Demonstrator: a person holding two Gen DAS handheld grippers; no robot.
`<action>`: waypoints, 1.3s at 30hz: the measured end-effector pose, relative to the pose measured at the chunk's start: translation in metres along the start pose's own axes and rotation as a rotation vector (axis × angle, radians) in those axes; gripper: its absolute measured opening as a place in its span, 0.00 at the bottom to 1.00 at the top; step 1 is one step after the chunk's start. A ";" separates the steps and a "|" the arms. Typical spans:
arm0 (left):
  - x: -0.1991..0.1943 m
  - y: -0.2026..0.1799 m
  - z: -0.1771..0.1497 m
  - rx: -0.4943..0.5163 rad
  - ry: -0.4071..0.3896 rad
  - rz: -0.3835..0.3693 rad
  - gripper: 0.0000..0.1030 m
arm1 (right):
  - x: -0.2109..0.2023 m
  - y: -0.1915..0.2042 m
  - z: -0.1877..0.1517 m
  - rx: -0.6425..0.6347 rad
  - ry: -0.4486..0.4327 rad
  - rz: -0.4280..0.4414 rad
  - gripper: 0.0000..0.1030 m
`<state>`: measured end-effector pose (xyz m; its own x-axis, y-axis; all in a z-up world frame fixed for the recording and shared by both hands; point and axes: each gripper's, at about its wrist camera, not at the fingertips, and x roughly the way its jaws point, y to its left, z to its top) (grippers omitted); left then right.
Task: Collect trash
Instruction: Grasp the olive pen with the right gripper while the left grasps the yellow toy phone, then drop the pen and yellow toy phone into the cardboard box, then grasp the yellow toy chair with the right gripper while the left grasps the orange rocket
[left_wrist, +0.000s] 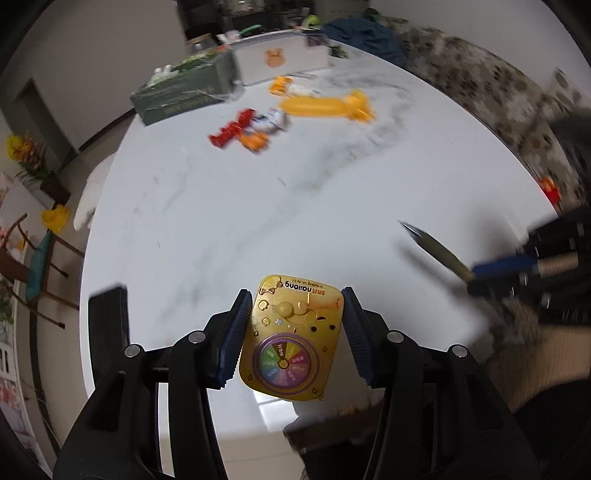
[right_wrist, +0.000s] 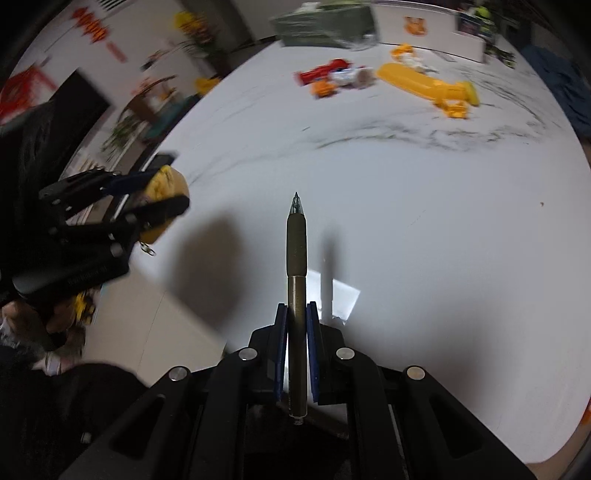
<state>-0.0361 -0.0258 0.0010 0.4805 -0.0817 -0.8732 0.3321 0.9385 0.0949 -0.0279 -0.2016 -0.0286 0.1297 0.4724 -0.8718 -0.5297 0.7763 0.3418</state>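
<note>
Gripping a yellow card (left_wrist: 291, 338) between its blue pads, the left gripper (left_wrist: 293, 328) hangs over the table's (left_wrist: 258, 206) near edge; the right gripper (right_wrist: 296, 332) clamps a pen (right_wrist: 296, 258), wrappers (left_wrist: 255, 125) far behind.

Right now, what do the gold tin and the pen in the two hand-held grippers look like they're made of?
Gold tin: probably thin printed metal, glossy; it has embossed relief, rounded corners and a sheen. Glossy plastic is possible.

Pen: olive, matte; the thicker front sleeve looks like a rubbery grip, the barrel behind it smooth plastic or metal, the tip section clear plastic.
</note>
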 end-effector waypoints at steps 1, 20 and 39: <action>-0.006 -0.007 -0.012 0.018 0.004 -0.011 0.47 | -0.006 0.009 -0.012 -0.035 0.017 0.028 0.09; 0.072 -0.044 -0.134 -0.005 0.239 -0.112 0.89 | 0.055 0.024 -0.086 -0.170 0.177 0.061 0.36; 0.001 0.043 -0.028 -0.184 -0.050 0.105 0.89 | 0.066 -0.164 0.222 0.198 -0.173 -0.319 0.58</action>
<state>-0.0446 0.0238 -0.0092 0.5455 0.0076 -0.8381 0.1268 0.9877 0.0914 0.2536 -0.2048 -0.0638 0.4089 0.2452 -0.8790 -0.2707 0.9525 0.1398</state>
